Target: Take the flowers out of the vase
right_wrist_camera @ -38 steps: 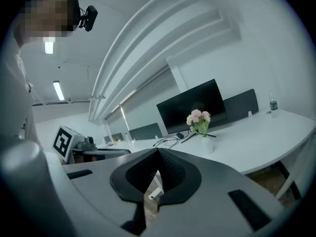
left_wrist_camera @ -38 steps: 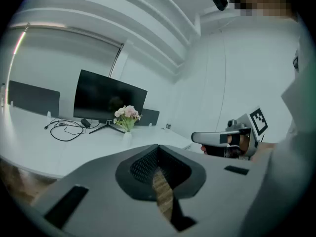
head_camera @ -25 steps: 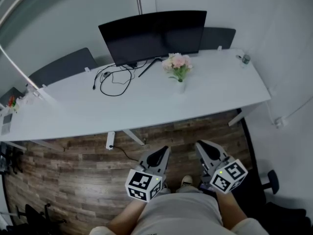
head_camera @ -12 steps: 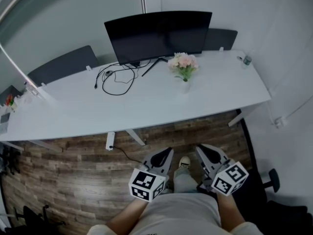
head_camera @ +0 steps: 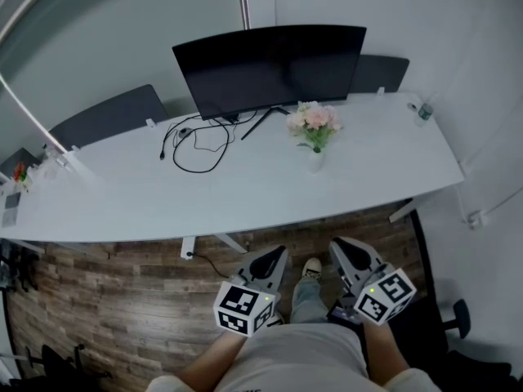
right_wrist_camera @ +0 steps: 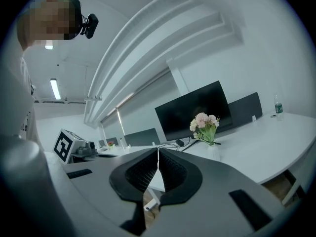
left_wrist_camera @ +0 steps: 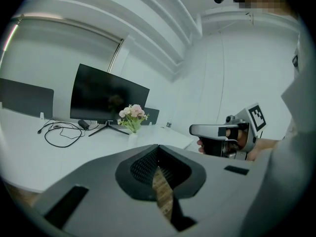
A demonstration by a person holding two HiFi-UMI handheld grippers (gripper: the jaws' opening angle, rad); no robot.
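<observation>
Pink and white flowers [head_camera: 315,119] stand upright in a small white vase [head_camera: 315,161] on the white worktop [head_camera: 245,198]. The vase sits just in front of the black monitor [head_camera: 270,68], toward its right end. A black cable [head_camera: 194,141] lies looped on the worktop left of the vase. A small bottle [head_camera: 424,111] stands near the far right corner.

Left tool [head_camera: 273,257]: clenched, jaws together, nothing between them. Right tool [head_camera: 341,247]: clenched likewise, empty. Both are held side by side over the wood-plank floor [head_camera: 114,300], short of the worktop and well apart from the vase. Both gripper views show the flowers ahead, untouched and seated in the vase.
</observation>
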